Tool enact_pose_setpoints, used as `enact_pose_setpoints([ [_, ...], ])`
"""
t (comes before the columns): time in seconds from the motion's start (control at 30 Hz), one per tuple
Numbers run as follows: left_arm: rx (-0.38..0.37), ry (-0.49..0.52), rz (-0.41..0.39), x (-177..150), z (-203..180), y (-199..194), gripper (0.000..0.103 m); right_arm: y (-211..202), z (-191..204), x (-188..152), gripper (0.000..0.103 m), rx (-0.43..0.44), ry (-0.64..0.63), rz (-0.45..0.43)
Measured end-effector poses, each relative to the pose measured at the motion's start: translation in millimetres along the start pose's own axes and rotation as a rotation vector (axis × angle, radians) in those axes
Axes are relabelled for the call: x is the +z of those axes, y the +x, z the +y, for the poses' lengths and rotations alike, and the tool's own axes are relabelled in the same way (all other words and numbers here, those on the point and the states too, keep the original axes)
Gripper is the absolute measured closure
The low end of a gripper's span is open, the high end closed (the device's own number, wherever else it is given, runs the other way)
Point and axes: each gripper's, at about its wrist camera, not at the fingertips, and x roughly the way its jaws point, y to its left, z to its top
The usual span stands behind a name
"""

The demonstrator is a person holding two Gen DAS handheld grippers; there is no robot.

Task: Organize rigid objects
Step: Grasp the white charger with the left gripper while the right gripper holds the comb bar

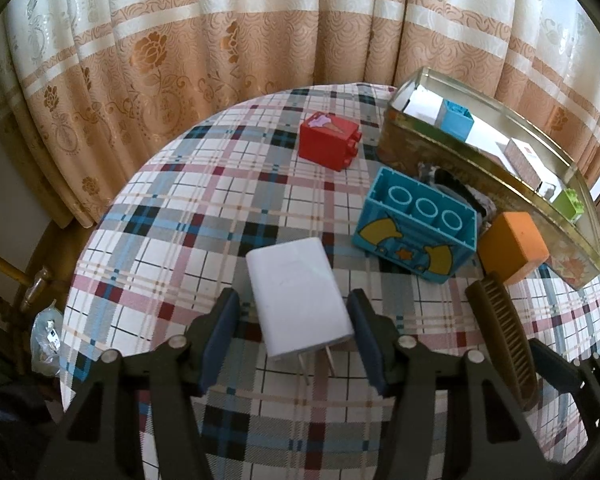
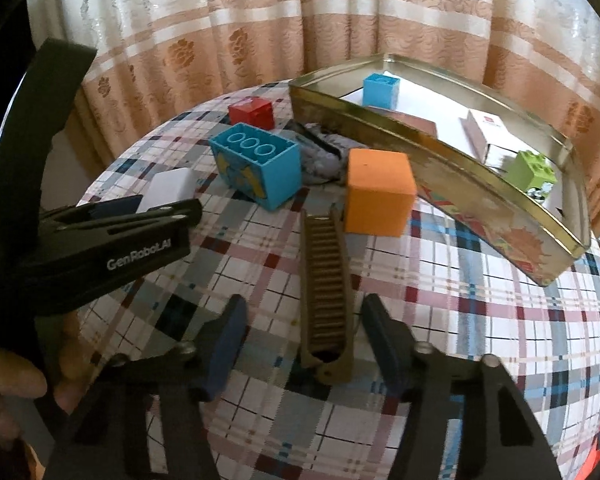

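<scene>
A white charger plug lies on the plaid tablecloth with its prongs toward the camera. My left gripper stands around it: the right pad is at its side and a strip of cloth shows at the left pad. A brown comb lies flat between the fingers of my right gripper, with a gap on each side. Beyond the comb stand an orange cube, a large blue brick on its side and a red brick.
A gold tin box at the right rear holds a small blue brick, a green brick and a white carton. Dark crumpled stuff lies beside the tin. The round table's edge and a curtain lie behind.
</scene>
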Motion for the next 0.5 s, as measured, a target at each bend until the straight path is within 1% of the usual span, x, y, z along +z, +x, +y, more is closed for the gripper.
enact_pose_setpoints([
  [0.07,0.002,0.000,-0.001,-0.1,-0.7,0.0,0.047,-0.9,-3.3,-0.2,0.071,-0.014,0.017,-0.005],
  [0.1,0.001,0.000,-0.002,-0.6,-0.8,-0.3,0.047,-1.7,-6.3,-0.4,0.075,-0.023,0.033,-0.009],
  [0.2,-0.003,0.004,-0.004,-1.1,-0.2,-1.5,0.050,-2.8,-11.7,-1.2,0.075,-0.008,0.059,-0.015],
  [0.3,-0.010,0.013,-0.008,-1.8,-1.4,-2.9,0.055,-3.9,-11.9,-2.5,0.076,-0.034,0.071,-0.023],
  [0.4,-0.011,0.017,-0.009,-2.0,-2.5,-3.3,0.057,-10.8,-18.0,-3.5,0.076,-0.021,0.113,-0.061],
  [0.5,-0.017,0.012,-0.010,-2.6,-1.3,-4.0,0.057,-22.0,-21.3,-5.0,0.076,-0.038,0.144,-0.117],
])
